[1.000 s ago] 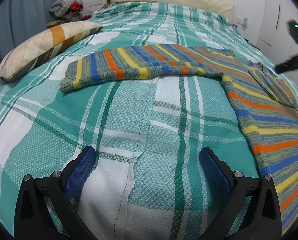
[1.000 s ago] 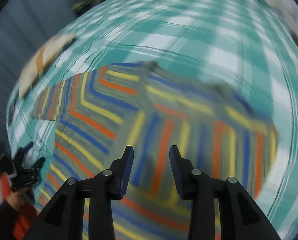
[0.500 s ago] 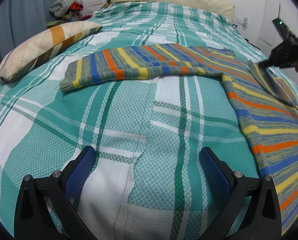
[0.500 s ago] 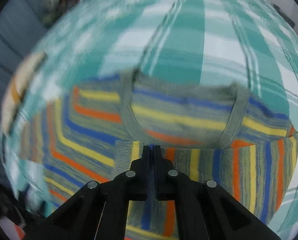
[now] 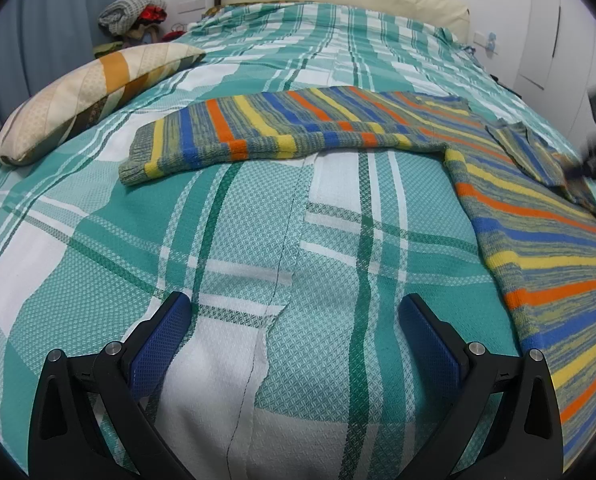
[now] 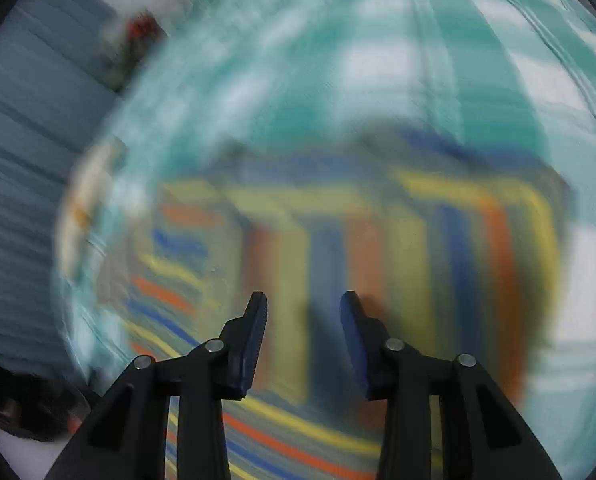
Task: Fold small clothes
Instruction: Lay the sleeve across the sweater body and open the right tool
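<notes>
While one striped sweater (image 5: 518, 208) lies spread on the bed (image 5: 257, 240), a single pillow (image 5: 85, 96) rests at the far left. Left tongs (image 5: 293, 328) gape wide over bare bedspread, the sweater ahead and to their right. Right tongs (image 6: 304, 312), parted and empty, hang above the blurred sweater (image 6: 378, 240).

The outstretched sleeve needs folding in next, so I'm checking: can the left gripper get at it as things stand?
Probably yes. The left gripper is open over bare bedspread, and nothing lies between it and the sleeve spread flat ahead. The pillow sits off to the side.
</notes>
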